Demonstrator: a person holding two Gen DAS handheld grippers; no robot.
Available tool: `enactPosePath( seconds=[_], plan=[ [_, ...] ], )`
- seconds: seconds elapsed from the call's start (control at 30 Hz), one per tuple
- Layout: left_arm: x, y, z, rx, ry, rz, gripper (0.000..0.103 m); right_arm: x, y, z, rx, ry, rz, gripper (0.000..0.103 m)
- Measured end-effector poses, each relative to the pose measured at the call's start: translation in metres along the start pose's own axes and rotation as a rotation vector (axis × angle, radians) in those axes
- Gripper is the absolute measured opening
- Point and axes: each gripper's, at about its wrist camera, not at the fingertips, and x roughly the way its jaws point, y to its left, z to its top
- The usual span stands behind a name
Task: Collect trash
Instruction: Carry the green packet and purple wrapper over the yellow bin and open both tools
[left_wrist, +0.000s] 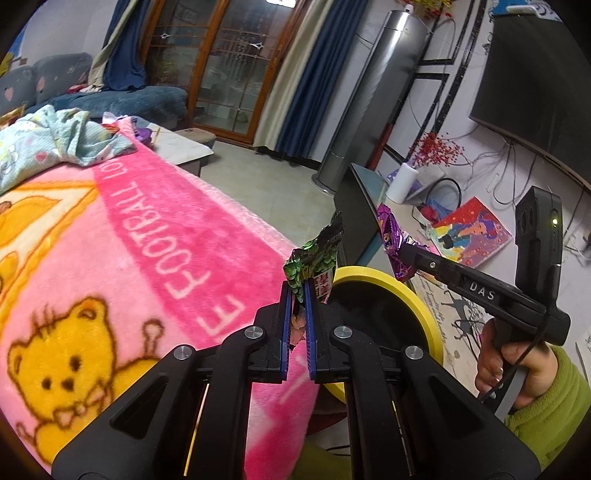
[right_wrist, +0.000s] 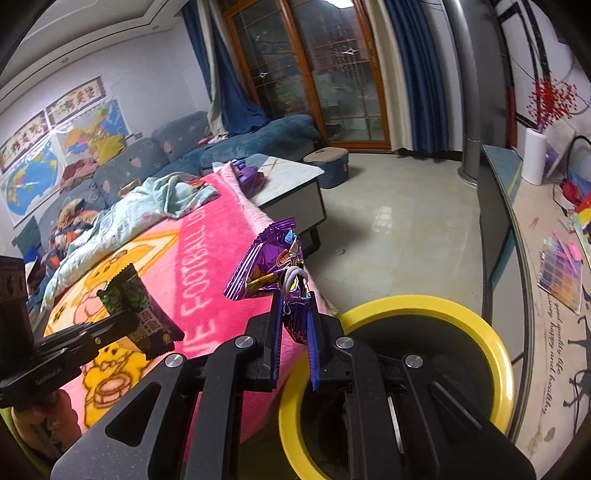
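Pink blanket (left_wrist: 129, 229) carries crumpled pale-blue cloth (left_wrist: 55, 142).

A: The lower end of the green wrapper (left_wrist: 317, 266) is pinched out of sight between the left gripper's (left_wrist: 300, 291) pads. And the yellow-rimmed bin (right_wrist: 424, 306)?

B: Its near rim sits behind the right gripper (right_wrist: 293, 314); its dark inside is unreadable. The purple wrapper (right_wrist: 267, 264) has print too small to read. Beside the bin, only a hand (left_wrist: 517, 369) and green sleeve (left_wrist: 554, 417) show.

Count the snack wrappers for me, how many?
2. The green wrapper is pinched in the left gripper; the purple wrapper is in the right gripper. More may be hidden.
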Motion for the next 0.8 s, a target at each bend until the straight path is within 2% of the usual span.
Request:
enactPosePath(
  seconds=[0.5,0.8],
  plan=[
    [0.014,-0.045,-0.011,0.122,0.030,-0.051,0.003,-0.026,-0.055,-0.017,0.106,-0.005,-0.065,0.012],
    [0.029,-0.069,-0.024,0.198,0.077,-0.080,0.003,-0.031,-0.081,-0.034,0.129,0.015,-0.101,0.012]
  ],
)
